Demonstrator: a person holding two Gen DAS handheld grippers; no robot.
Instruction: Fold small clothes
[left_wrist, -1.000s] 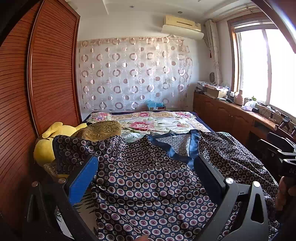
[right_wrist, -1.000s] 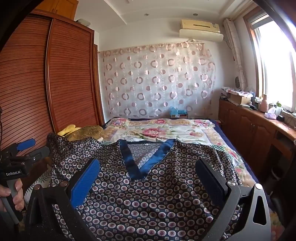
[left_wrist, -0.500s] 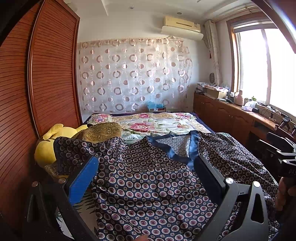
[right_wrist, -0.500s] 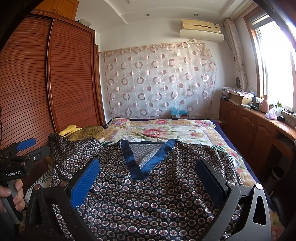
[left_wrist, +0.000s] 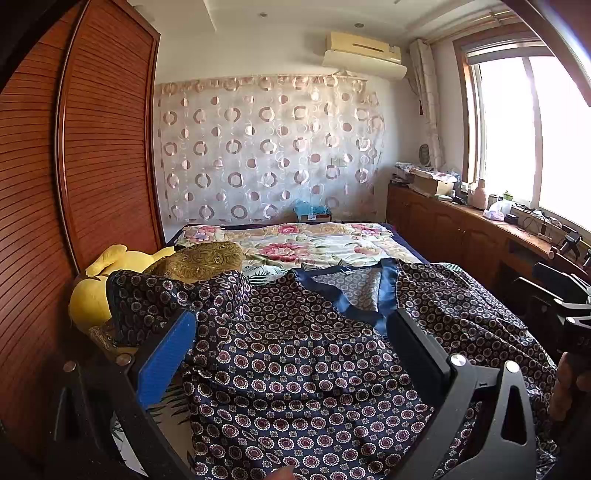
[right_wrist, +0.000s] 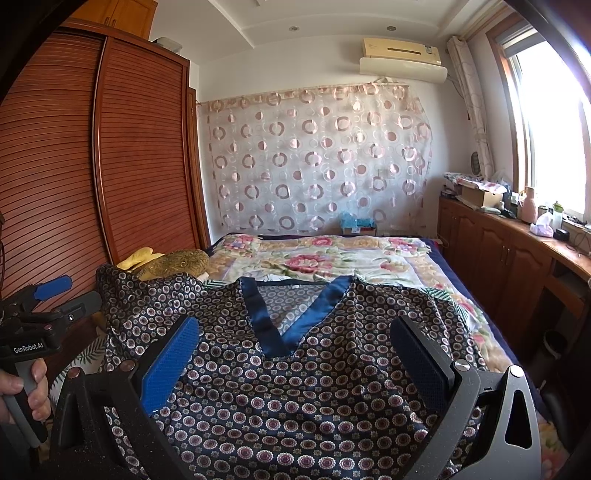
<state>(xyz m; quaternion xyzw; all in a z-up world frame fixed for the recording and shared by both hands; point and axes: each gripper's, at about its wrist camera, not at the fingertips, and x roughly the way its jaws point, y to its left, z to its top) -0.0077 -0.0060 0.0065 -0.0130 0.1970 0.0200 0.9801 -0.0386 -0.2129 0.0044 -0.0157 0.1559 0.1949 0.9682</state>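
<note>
- top (right_wrist: 295, 387) lies spread face-up on the bed (right_wrist: 332, 258), v-neck (right_wrist: 291, 314) toward 12 o'clock, hem running under both cameras.
- no fold made yet as far as i can see: body open and flat, one sleeve (left_wrist: 155, 295) bunched at 10 o'clock against the yellow toy (left_wrist: 92, 291), so the whole fold is left to do.
- left gripper (left_wrist: 291, 347) hangs over the cloth, jaws spread wide, nothing between the pads, just patterned fabric showing through the gap.
- right gripper (right_wrist: 295, 354) same story: jaws wide apart, empty, poised above the chest of the top with the neckline at 12 o'clock.
- in the right view, a hand (right_wrist: 22, 391) at 9 o'clock grips the other tool's handle.
- against the frames a second and half a second ago: next to nothing has changed. both grippers hold the same hover, jaws as wide as before, the top lies with the same creases, only a hair of camera drift.
- my read: this is a pause before the first grab, probably the crumpled sleeve side wants smoothing first.
</note>
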